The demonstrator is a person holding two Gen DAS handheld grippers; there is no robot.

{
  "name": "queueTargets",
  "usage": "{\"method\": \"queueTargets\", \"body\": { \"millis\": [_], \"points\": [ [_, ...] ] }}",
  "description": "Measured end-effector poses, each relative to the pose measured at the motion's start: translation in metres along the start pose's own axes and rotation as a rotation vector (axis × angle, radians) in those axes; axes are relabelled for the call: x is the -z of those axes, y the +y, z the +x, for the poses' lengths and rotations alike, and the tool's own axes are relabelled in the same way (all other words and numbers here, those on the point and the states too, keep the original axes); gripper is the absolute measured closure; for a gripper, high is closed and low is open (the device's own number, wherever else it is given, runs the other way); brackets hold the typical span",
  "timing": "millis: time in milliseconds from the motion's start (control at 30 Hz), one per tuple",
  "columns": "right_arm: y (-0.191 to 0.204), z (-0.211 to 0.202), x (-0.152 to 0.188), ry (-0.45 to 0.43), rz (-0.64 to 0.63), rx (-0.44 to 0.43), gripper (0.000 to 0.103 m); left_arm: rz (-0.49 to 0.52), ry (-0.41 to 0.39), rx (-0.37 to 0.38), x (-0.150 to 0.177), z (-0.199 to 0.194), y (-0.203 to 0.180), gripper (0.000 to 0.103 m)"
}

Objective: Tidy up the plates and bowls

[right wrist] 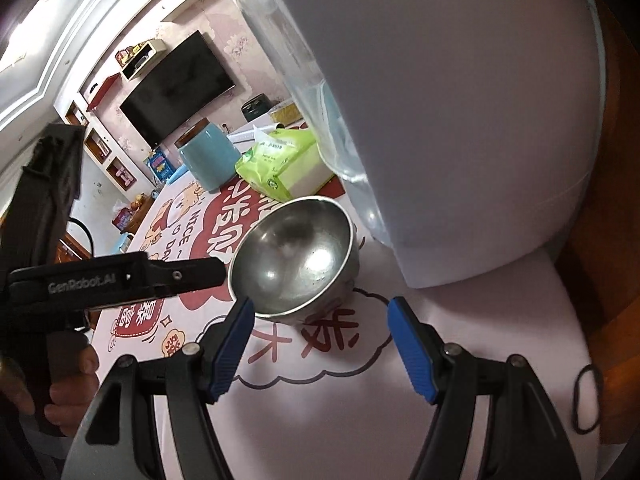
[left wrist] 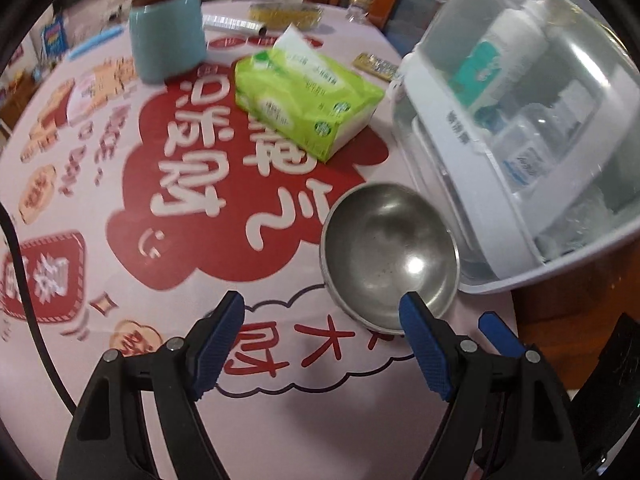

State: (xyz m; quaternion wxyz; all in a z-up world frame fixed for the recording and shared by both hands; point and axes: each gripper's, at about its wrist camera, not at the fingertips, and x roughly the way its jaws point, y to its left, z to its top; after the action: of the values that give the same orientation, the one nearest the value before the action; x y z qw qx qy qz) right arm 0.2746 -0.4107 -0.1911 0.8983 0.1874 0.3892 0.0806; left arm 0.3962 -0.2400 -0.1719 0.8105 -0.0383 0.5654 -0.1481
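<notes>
A steel bowl [right wrist: 294, 256] sits upright on the printed surface [right wrist: 500, 320], beside a white container [right wrist: 460, 120]. The right gripper [right wrist: 320, 344] hovers near it, jaws apart and empty. The left gripper [right wrist: 120, 280] reaches in from the left.

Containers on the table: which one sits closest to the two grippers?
The steel bowl, open side up, just ahead of the left gripper and right gripper. The teal canister and white lidded bin stand farther off.

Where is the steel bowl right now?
The steel bowl sits upright on the printed tablecloth, beside the white storage bin and nearer the cameras than the green tissue pack.
</notes>
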Motion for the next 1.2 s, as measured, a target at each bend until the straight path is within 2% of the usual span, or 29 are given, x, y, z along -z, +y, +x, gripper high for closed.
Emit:
{"method": "queueTargets", "body": {
  "millis": [133,367,533,600,767,900,1033,1200],
  "points": [
    [0.0,0.007,0.0,0.0,-0.005,-0.012,0.035,-0.017,0.024,0.011,0.001,0.014,0.004,0.03],
    [-0.002,0.018,0.001,0.022,-0.009,-0.014,0.049,-0.023,0.053,0.021,0.001,0.031,0.005,0.039],
    [-0.003,0.019,-0.001,0.018,-0.014,-0.024,0.051,-0.024,0.057,0.041,0.002,0.036,0.004,0.049],
    [-0.004,0.021,0.0,0.025,-0.012,-0.024,0.057,-0.015,0.073,0.041,0.003,0.04,0.002,0.051],
    [-0.005,0.024,-0.001,0.046,-0.005,-0.018,0.07,-0.021,0.1,0.054,0.005,0.047,0.002,0.068],
    [-0.005,0.024,-0.001,0.058,-0.002,-0.023,0.076,-0.021,0.113,0.069,0.007,0.05,0.002,0.083],
    [-0.006,0.023,0.0,0.07,0.003,-0.022,0.082,-0.016,0.12,0.078,0.009,0.05,-0.002,0.09],
    [-0.008,0.023,0.002,0.092,0.018,-0.016,0.085,-0.006,0.127,0.065,0.015,0.05,-0.007,0.091]
  ]
}}
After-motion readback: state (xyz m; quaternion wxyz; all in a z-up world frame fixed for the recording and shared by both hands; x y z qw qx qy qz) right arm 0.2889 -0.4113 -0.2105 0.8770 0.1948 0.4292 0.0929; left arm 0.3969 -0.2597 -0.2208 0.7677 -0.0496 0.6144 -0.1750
